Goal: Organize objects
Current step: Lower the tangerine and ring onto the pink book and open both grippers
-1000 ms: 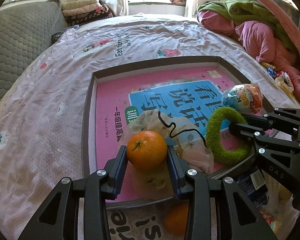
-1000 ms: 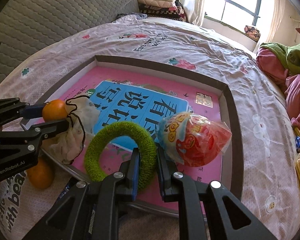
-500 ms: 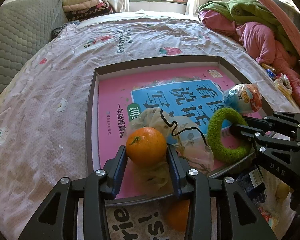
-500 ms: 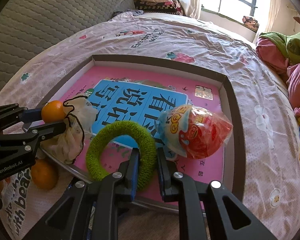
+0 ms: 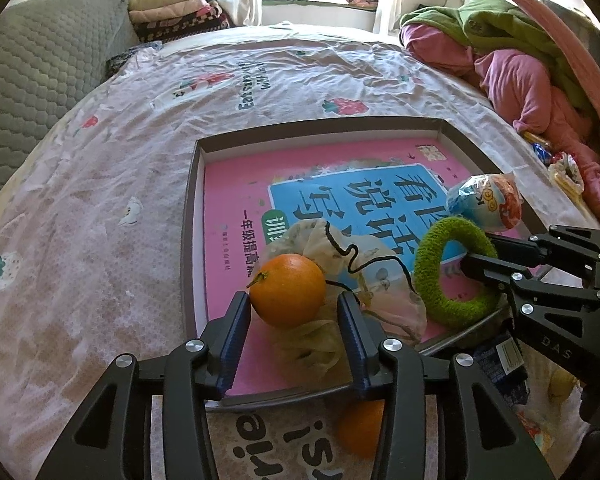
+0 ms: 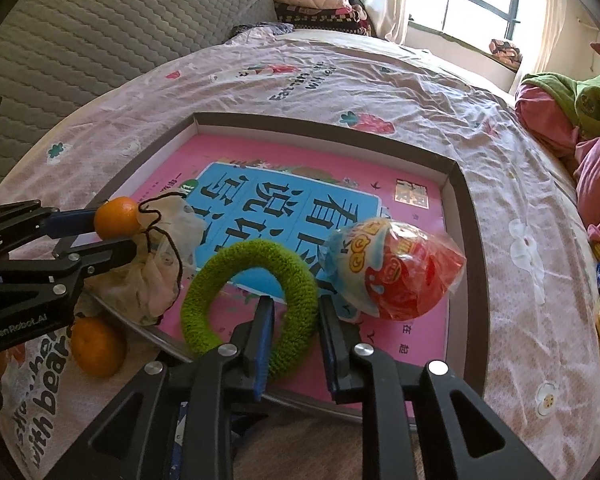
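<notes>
A shallow dark-rimmed box (image 5: 188, 216) (image 6: 472, 216) lies on the bed with a pink and blue book (image 5: 236, 192) (image 6: 300, 196) inside. My left gripper (image 5: 294, 312) holds an orange (image 5: 287, 290) (image 6: 116, 218) over the box's near left part, above a pale drawstring bag (image 5: 376, 264) (image 6: 160, 276); a gap shows at its right finger. My right gripper (image 6: 294, 312) straddles a fuzzy green ring (image 6: 252, 300) (image 5: 452, 272) lying on the book, fingers opened. A wrapped egg toy (image 6: 396, 268) (image 5: 484, 200) lies right of the ring.
A second orange (image 6: 96, 346) (image 5: 360, 426) lies outside the box on a printed bag (image 6: 40, 392). A pile of pink and green clothes (image 5: 520, 60) is at the right. Folded blankets (image 6: 316, 0) and a grey headboard (image 6: 120, 28) stand at the far end. Snack packets (image 5: 564, 168) lie right of the box.
My right gripper's fingers have opened around the green ring, which now rests on the book. My left gripper with the orange has lowered slightly and its fingers have spread a little.
</notes>
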Demonstrator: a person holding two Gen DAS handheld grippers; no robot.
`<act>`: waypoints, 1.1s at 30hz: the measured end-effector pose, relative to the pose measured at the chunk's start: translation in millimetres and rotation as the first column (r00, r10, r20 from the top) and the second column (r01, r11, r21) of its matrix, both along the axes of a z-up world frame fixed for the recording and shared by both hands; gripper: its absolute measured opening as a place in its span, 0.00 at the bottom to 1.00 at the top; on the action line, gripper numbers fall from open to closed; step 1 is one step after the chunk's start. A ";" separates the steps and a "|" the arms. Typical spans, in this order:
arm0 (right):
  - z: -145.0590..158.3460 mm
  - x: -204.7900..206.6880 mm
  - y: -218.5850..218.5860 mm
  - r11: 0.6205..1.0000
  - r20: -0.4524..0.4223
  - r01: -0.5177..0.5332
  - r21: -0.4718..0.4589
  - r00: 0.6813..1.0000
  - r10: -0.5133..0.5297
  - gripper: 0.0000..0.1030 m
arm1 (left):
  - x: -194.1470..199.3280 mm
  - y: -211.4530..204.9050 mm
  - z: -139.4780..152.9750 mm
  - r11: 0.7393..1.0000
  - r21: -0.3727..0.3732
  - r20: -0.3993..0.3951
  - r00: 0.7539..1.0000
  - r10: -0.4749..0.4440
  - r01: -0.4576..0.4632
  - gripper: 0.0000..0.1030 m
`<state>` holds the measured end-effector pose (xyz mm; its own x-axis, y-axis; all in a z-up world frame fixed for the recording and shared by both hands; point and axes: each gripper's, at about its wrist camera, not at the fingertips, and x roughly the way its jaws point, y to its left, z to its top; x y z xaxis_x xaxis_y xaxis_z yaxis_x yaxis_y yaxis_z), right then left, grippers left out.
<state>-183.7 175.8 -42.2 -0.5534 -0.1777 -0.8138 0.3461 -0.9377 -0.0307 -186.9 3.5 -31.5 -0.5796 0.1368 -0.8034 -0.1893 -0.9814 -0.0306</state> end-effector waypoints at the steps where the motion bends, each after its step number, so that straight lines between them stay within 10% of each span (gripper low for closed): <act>1: 0.5 0.3 0.0 1.000 -0.001 -0.001 -0.001 1.000 0.001 0.21 | -0.1 -1.1 0.6 1.000 0.002 0.000 1.000 0.003 -0.003 0.46; 33: 18.9 5.8 2.6 0.999 -0.028 -0.009 -0.031 1.000 0.008 0.22 | 6.5 -21.2 13.6 0.998 0.029 -0.028 0.998 0.048 -0.047 0.48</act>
